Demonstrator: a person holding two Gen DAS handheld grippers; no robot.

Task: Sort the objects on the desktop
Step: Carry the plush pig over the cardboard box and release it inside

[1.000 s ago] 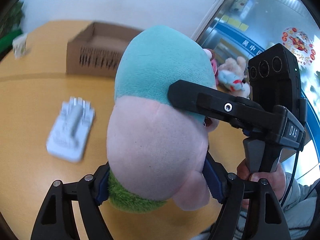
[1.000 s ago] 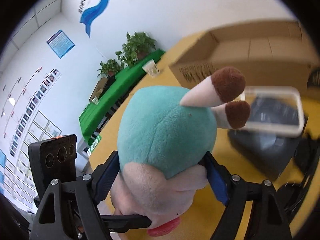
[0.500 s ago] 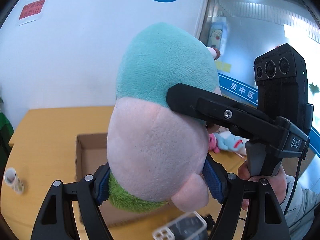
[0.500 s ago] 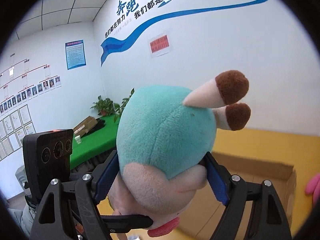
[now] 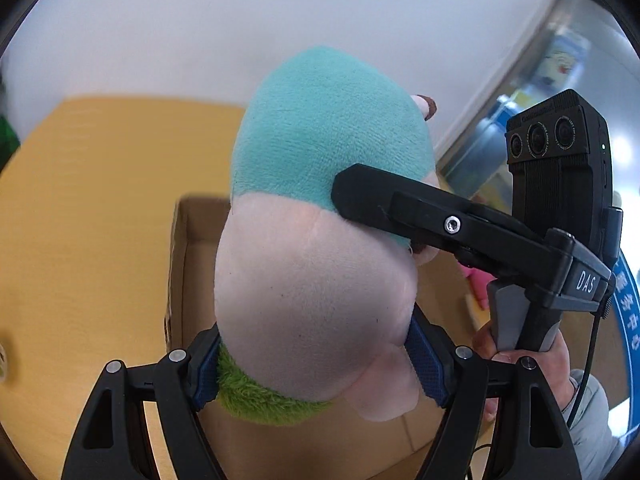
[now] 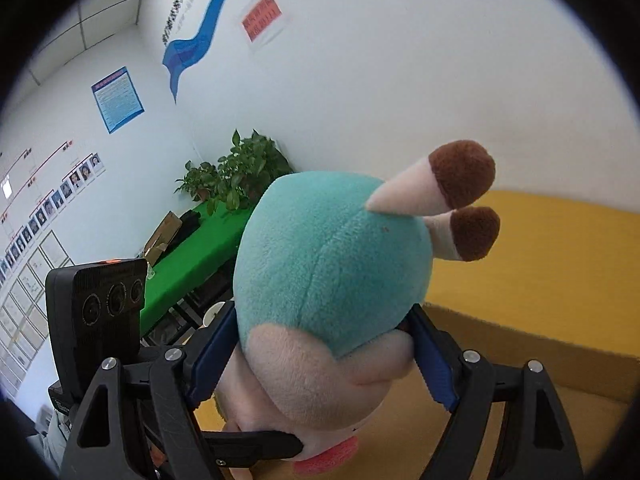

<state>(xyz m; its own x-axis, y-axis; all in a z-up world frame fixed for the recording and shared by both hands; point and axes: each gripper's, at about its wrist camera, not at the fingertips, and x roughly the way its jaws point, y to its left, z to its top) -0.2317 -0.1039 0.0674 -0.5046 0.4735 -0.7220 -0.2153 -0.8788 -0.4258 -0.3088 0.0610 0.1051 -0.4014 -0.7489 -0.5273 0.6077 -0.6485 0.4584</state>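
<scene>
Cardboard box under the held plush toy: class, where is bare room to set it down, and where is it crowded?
Bare box floor shows inside the left wall, beside the plush toy. Bare table lies left of the box. The right side is crowded by the right tongs and pink toys.

Plush toy (image 5: pixel 316 280) seemingly over box (image 5: pixel 180 264)

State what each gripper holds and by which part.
Both clamp the same plush toy: the left gripper squeezes its pink lower body, the right gripper grips its sides where teal meets pink.
</scene>
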